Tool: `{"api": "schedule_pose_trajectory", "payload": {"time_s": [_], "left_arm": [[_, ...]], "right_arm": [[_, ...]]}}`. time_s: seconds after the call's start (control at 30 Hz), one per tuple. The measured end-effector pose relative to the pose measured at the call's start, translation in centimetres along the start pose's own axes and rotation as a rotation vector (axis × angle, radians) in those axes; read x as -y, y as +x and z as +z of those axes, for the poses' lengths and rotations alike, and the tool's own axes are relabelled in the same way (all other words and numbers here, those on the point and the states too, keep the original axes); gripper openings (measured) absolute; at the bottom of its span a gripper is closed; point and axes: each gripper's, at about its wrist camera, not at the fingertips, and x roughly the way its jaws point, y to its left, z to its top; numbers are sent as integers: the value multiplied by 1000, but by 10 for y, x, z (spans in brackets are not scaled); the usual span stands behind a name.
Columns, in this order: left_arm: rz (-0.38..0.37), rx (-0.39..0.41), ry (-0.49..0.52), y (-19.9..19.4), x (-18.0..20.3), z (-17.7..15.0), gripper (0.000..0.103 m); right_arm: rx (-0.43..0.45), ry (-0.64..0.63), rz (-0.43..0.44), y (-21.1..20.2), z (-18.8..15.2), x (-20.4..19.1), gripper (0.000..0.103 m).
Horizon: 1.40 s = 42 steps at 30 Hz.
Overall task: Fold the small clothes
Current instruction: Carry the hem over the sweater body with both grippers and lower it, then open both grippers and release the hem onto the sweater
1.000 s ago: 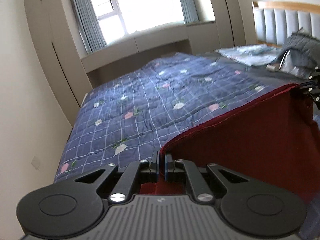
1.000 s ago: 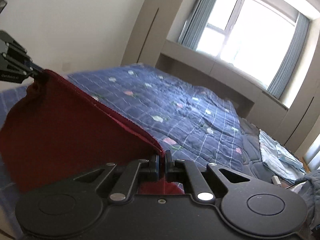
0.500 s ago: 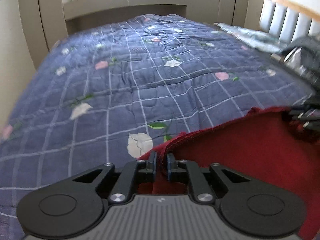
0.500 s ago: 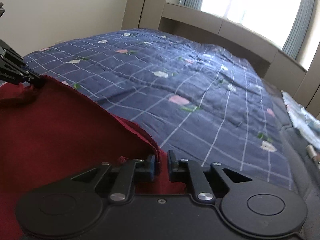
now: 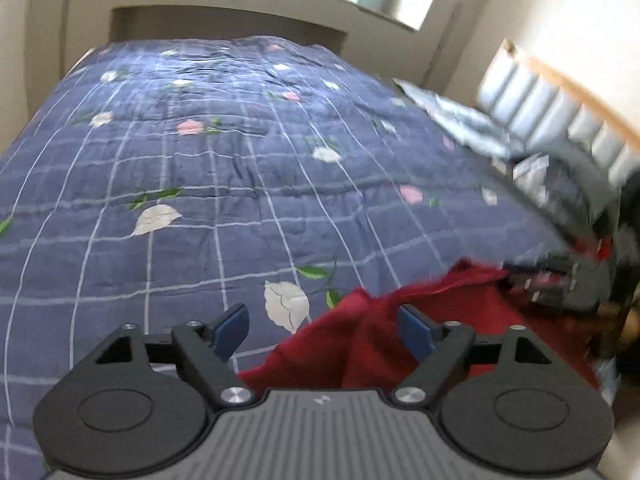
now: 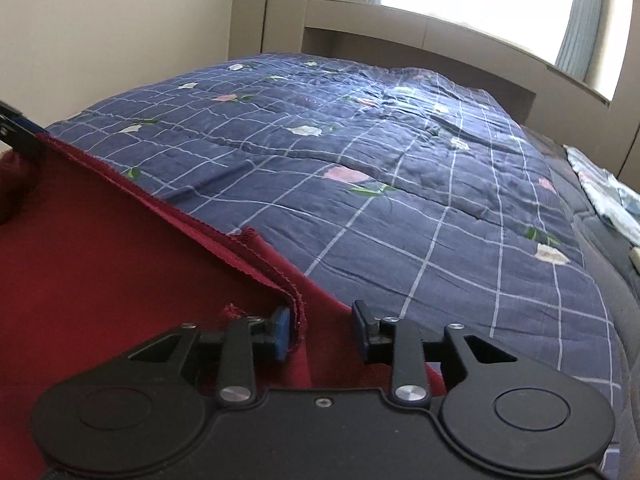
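Note:
A dark red garment (image 5: 420, 332) lies on the blue checked quilt (image 5: 240, 168) at the bed's near edge. My left gripper (image 5: 326, 330) is open, its jaws wide apart, with the garment's edge between and below them. In the right wrist view the same red garment (image 6: 100, 280) fills the lower left, its hemmed edge running diagonally. My right gripper (image 6: 320, 332) is open, with a fold of the hem beside the left fingertip (image 6: 280, 332). The right gripper shows blurred at the right in the left wrist view (image 5: 560, 280).
The quilt (image 6: 400, 184) covers the bed up to a window ledge (image 6: 440, 36). A light blue patterned cloth (image 5: 464, 124) and a grey pillow (image 5: 576, 168) lie near the padded headboard (image 5: 560, 112). A wall (image 6: 100, 32) runs along the left.
Both grippers have opened and let go of the red garment, which has dropped from being held up stretched to lying on the quilt. Both cameras have tilted down toward the bed.

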Motion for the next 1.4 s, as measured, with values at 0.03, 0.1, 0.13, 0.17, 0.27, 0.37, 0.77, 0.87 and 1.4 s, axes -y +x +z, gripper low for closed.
{"api": "schedule_pose_trajectory", "payload": {"time_s": [0.03, 0.1, 0.13, 0.17, 0.27, 0.37, 0.77, 0.87, 1.4], "left_arm": [[-2, 16, -31, -4, -5, 0, 89], [22, 37, -78, -11, -15, 0, 89], [41, 42, -92, -13, -17, 0, 89], [60, 47, -99, -15, -18, -1, 89], [122, 71, -82, -19, -7, -10, 99], [123, 91, 29, -16, 22, -29, 102], [316, 54, 229, 34, 78, -78, 77], [370, 60, 115, 30, 58, -70, 60], [487, 139, -238, 5, -5, -71, 92]], "right_arm": [[-4, 8, 1, 0, 0, 1, 36], [-13, 27, 2, 0, 3, 3, 37], [-16, 33, 0, 0, 3, 4, 40], [-15, 36, -8, 0, 5, 4, 43], [4, 40, -45, -6, 7, 7, 63], [28, 85, -43, -15, 6, 17, 77], [114, 78, -7, -56, -21, 14, 102], [119, 19, -41, -59, -26, 6, 102], [55, 147, -298, -23, -43, 25, 102]]}}
